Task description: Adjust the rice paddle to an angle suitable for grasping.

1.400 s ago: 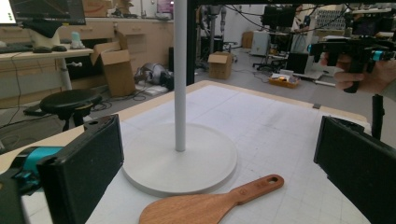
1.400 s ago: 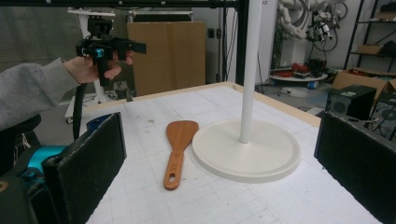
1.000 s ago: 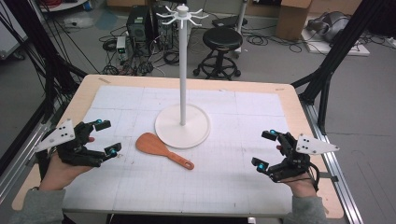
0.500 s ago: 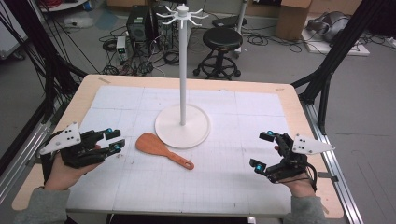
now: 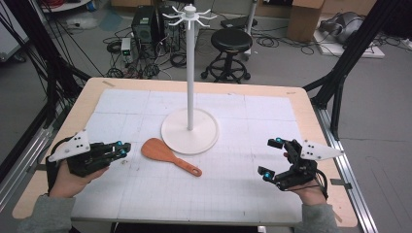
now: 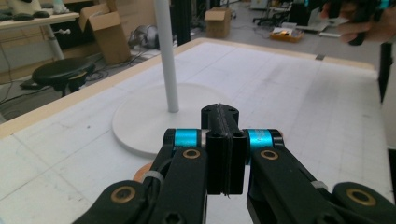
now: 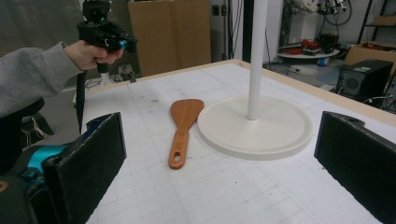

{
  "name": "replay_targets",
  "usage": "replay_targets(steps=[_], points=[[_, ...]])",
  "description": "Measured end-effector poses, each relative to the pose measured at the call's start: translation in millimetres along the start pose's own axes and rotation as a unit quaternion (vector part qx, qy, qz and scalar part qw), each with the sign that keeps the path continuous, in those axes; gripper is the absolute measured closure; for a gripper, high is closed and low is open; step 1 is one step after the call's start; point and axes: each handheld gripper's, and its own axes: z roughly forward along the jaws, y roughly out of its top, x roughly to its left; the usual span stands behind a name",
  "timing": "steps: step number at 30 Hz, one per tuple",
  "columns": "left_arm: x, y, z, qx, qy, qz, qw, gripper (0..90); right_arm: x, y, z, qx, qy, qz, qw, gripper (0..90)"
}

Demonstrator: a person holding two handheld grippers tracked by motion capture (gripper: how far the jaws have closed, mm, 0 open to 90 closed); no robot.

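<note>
At the left edge of the table (image 5: 301,102), I am holding my left gripper (image 5: 121,148) low over the white mat (image 5: 233,194) with its jaws pressed flat together and nothing between them; in the left gripper view the two black pads are meeting in a single seam. Its tips are pointing toward the wooden spatula (image 5: 167,155), which is lying flat on the mat just beside them, blade nearest my left gripper and handle running away toward the middle of the table. In the left gripper view only a sliver of the blade is peeking out beneath the jaws.

Over on the right side, I am keeping my right gripper (image 5: 272,158) spread wide, jaws well apart and gripping nothing, hovering above the mat well apart from the spatula. The right gripper view is looking between the jaws at the spatula, whose handle end is pointing back toward this gripper.

Beyond the spatula, the white stand (image 5: 190,127) is sitting upright on its round base, the blade lying just beside the base rim; I cannot tell whether they are touching. Hooks are fanning out at the top of the pole. A black stool (image 5: 232,41) is standing on the floor behind the table
</note>
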Motion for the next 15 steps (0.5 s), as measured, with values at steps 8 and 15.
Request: replay_targets(steps=[8,15], points=[[2.3,-3.0,7.2,0.007,-0.005,0.0,1.0,89.4,0.0,-1.0,0.2,0.002,-0.002,0.006,1.0,0.9],[11.8,-9.3,18.6,0.029,0.003,-0.044,0.9986,89.4,0.3,-4.1,5.2,0.011,-0.003,0.005,0.9999,0.9]])
